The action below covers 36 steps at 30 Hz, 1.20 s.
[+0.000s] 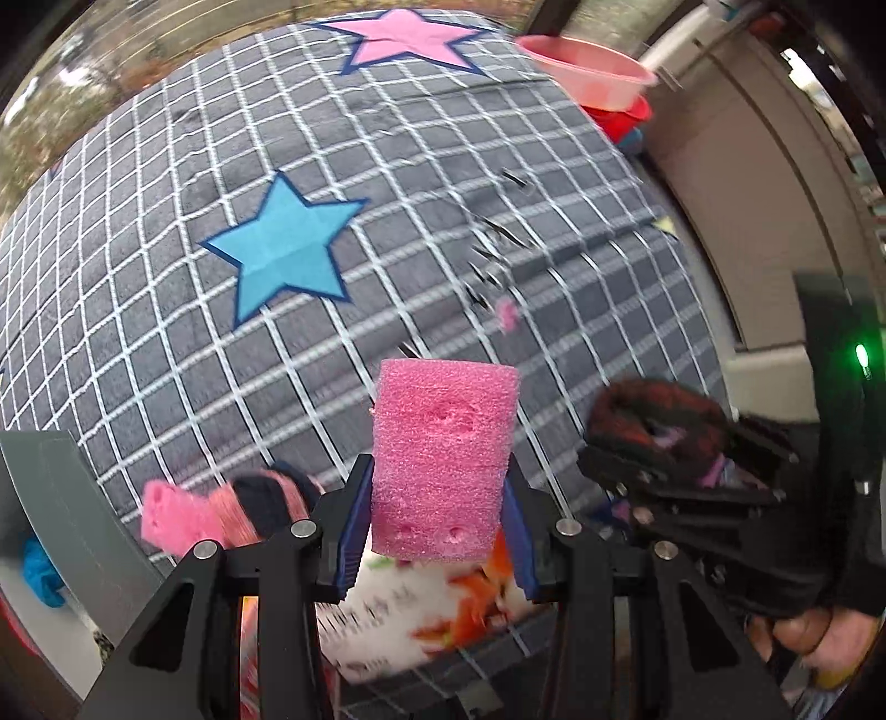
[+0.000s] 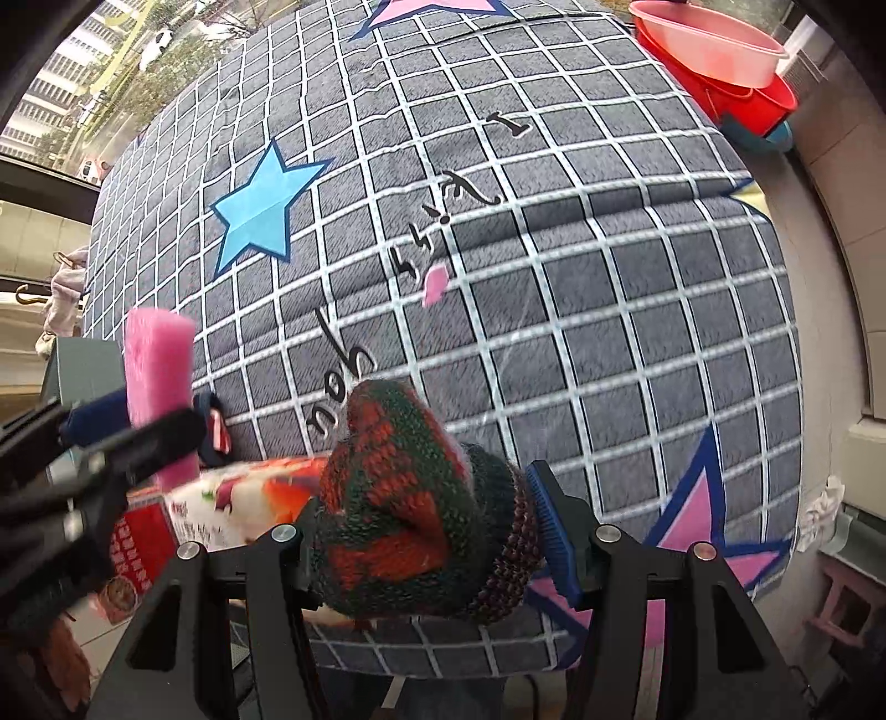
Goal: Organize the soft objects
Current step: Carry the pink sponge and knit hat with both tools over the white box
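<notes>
My left gripper (image 1: 437,493) is shut on a pink foam sponge block (image 1: 443,437), which stands upright between the blue pads above a grey checked blanket (image 1: 277,138) with star prints. My right gripper (image 2: 426,518) is shut on a red and green knitted piece (image 2: 398,443) that bulges out between its pads. Each wrist view shows the other hand: the right gripper (image 1: 653,443) with the knit is at right, and the left gripper (image 2: 138,426) with the sponge (image 2: 158,365) is at left. A second pink foam piece (image 1: 166,515) and a striped sock (image 1: 260,498) lie at the blanket's near edge.
A white printed package (image 1: 443,609) lies under the left gripper. A small pink scrap (image 2: 434,282) rests mid-blanket. A pink basin (image 2: 709,39) sits in a red bucket (image 2: 747,99) at the far right corner. A grey bin (image 1: 50,498) stands at left. A hand (image 1: 819,637) shows at lower right.
</notes>
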Each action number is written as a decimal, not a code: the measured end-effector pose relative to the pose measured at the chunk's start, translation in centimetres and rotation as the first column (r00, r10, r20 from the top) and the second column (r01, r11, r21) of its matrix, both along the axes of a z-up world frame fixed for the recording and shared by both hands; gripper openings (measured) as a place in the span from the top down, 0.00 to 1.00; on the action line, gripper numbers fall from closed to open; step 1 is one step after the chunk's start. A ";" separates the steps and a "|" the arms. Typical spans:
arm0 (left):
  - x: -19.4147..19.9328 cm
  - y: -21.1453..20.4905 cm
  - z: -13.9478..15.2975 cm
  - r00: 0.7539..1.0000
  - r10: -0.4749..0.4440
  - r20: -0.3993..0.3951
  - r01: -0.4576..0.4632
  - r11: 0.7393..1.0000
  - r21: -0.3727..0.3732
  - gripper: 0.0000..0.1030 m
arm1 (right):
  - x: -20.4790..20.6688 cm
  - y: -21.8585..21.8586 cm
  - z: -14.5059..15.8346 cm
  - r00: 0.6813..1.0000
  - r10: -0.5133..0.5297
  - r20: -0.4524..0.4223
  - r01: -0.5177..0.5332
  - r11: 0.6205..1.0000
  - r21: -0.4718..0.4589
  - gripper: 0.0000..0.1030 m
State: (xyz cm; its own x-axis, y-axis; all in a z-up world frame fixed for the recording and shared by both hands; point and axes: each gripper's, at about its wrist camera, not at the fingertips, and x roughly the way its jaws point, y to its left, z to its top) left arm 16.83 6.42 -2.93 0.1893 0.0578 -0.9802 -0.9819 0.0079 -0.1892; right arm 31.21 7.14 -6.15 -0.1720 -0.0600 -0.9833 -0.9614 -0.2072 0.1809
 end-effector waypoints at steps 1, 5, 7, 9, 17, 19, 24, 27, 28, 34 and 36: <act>0.4 -0.8 0.2 1.000 -0.022 0.010 0.022 1.000 0.001 0.55 | 0.0 -0.4 0.2 1.000 -0.003 0.003 0.003 1.000 0.001 0.42; 1.4 -2.9 0.7 0.996 -0.082 0.029 0.082 0.997 0.014 0.55 | 0.0 -2.1 0.8 1.000 0.013 0.009 -0.013 1.000 0.012 0.42; 1.7 -4.3 1.0 0.993 -0.110 0.044 0.109 0.994 0.015 0.55 | 0.0 -3.0 1.0 1.000 0.018 0.018 -0.018 1.000 0.012 0.42; 2.0 -5.3 1.3 0.990 -0.130 0.051 0.129 0.991 0.018 0.55 | -0.1 -4.1 1.3 0.999 0.021 0.027 -0.022 1.000 0.009 0.42; 2.3 -10.6 2.4 0.973 -0.230 0.037 0.228 0.973 0.044 0.55 | -1.3 -8.3 1.8 0.997 0.049 0.056 -0.049 0.999 -0.003 0.42; 2.2 -11.7 2.5 0.968 -0.247 0.038 0.245 0.968 0.046 0.55 | -1.8 -9.3 1.9 0.996 0.061 0.062 -0.061 0.998 -0.001 0.42; 1.4 -14.5 2.7 0.962 -0.269 0.050 0.267 0.963 0.045 0.55 | -3.3 -11.2 2.1 0.993 0.096 0.072 -0.096 0.995 -0.002 0.42; 0.6 -15.5 2.8 0.964 -0.258 0.055 0.256 0.966 0.042 0.55 | -4.5 -12.2 2.4 0.990 0.122 0.075 -0.122 0.992 -0.003 0.42; 0.0 -16.0 2.8 0.966 -0.251 0.055 0.249 0.968 0.043 0.55 | -5.1 -12.5 2.5 0.988 0.137 0.074 -0.137 0.991 -0.003 0.42; -3.0 -18.9 2.9 0.976 -0.209 0.053 0.207 0.977 0.042 0.55 | -8.2 -14.0 2.8 0.971 0.231 0.065 -0.232 0.973 -0.004 0.42; -4.0 -19.8 2.8 0.981 -0.189 0.050 0.187 0.982 0.034 0.55 | -9.4 -14.7 2.7 0.963 0.264 0.059 -0.264 0.965 -0.009 0.42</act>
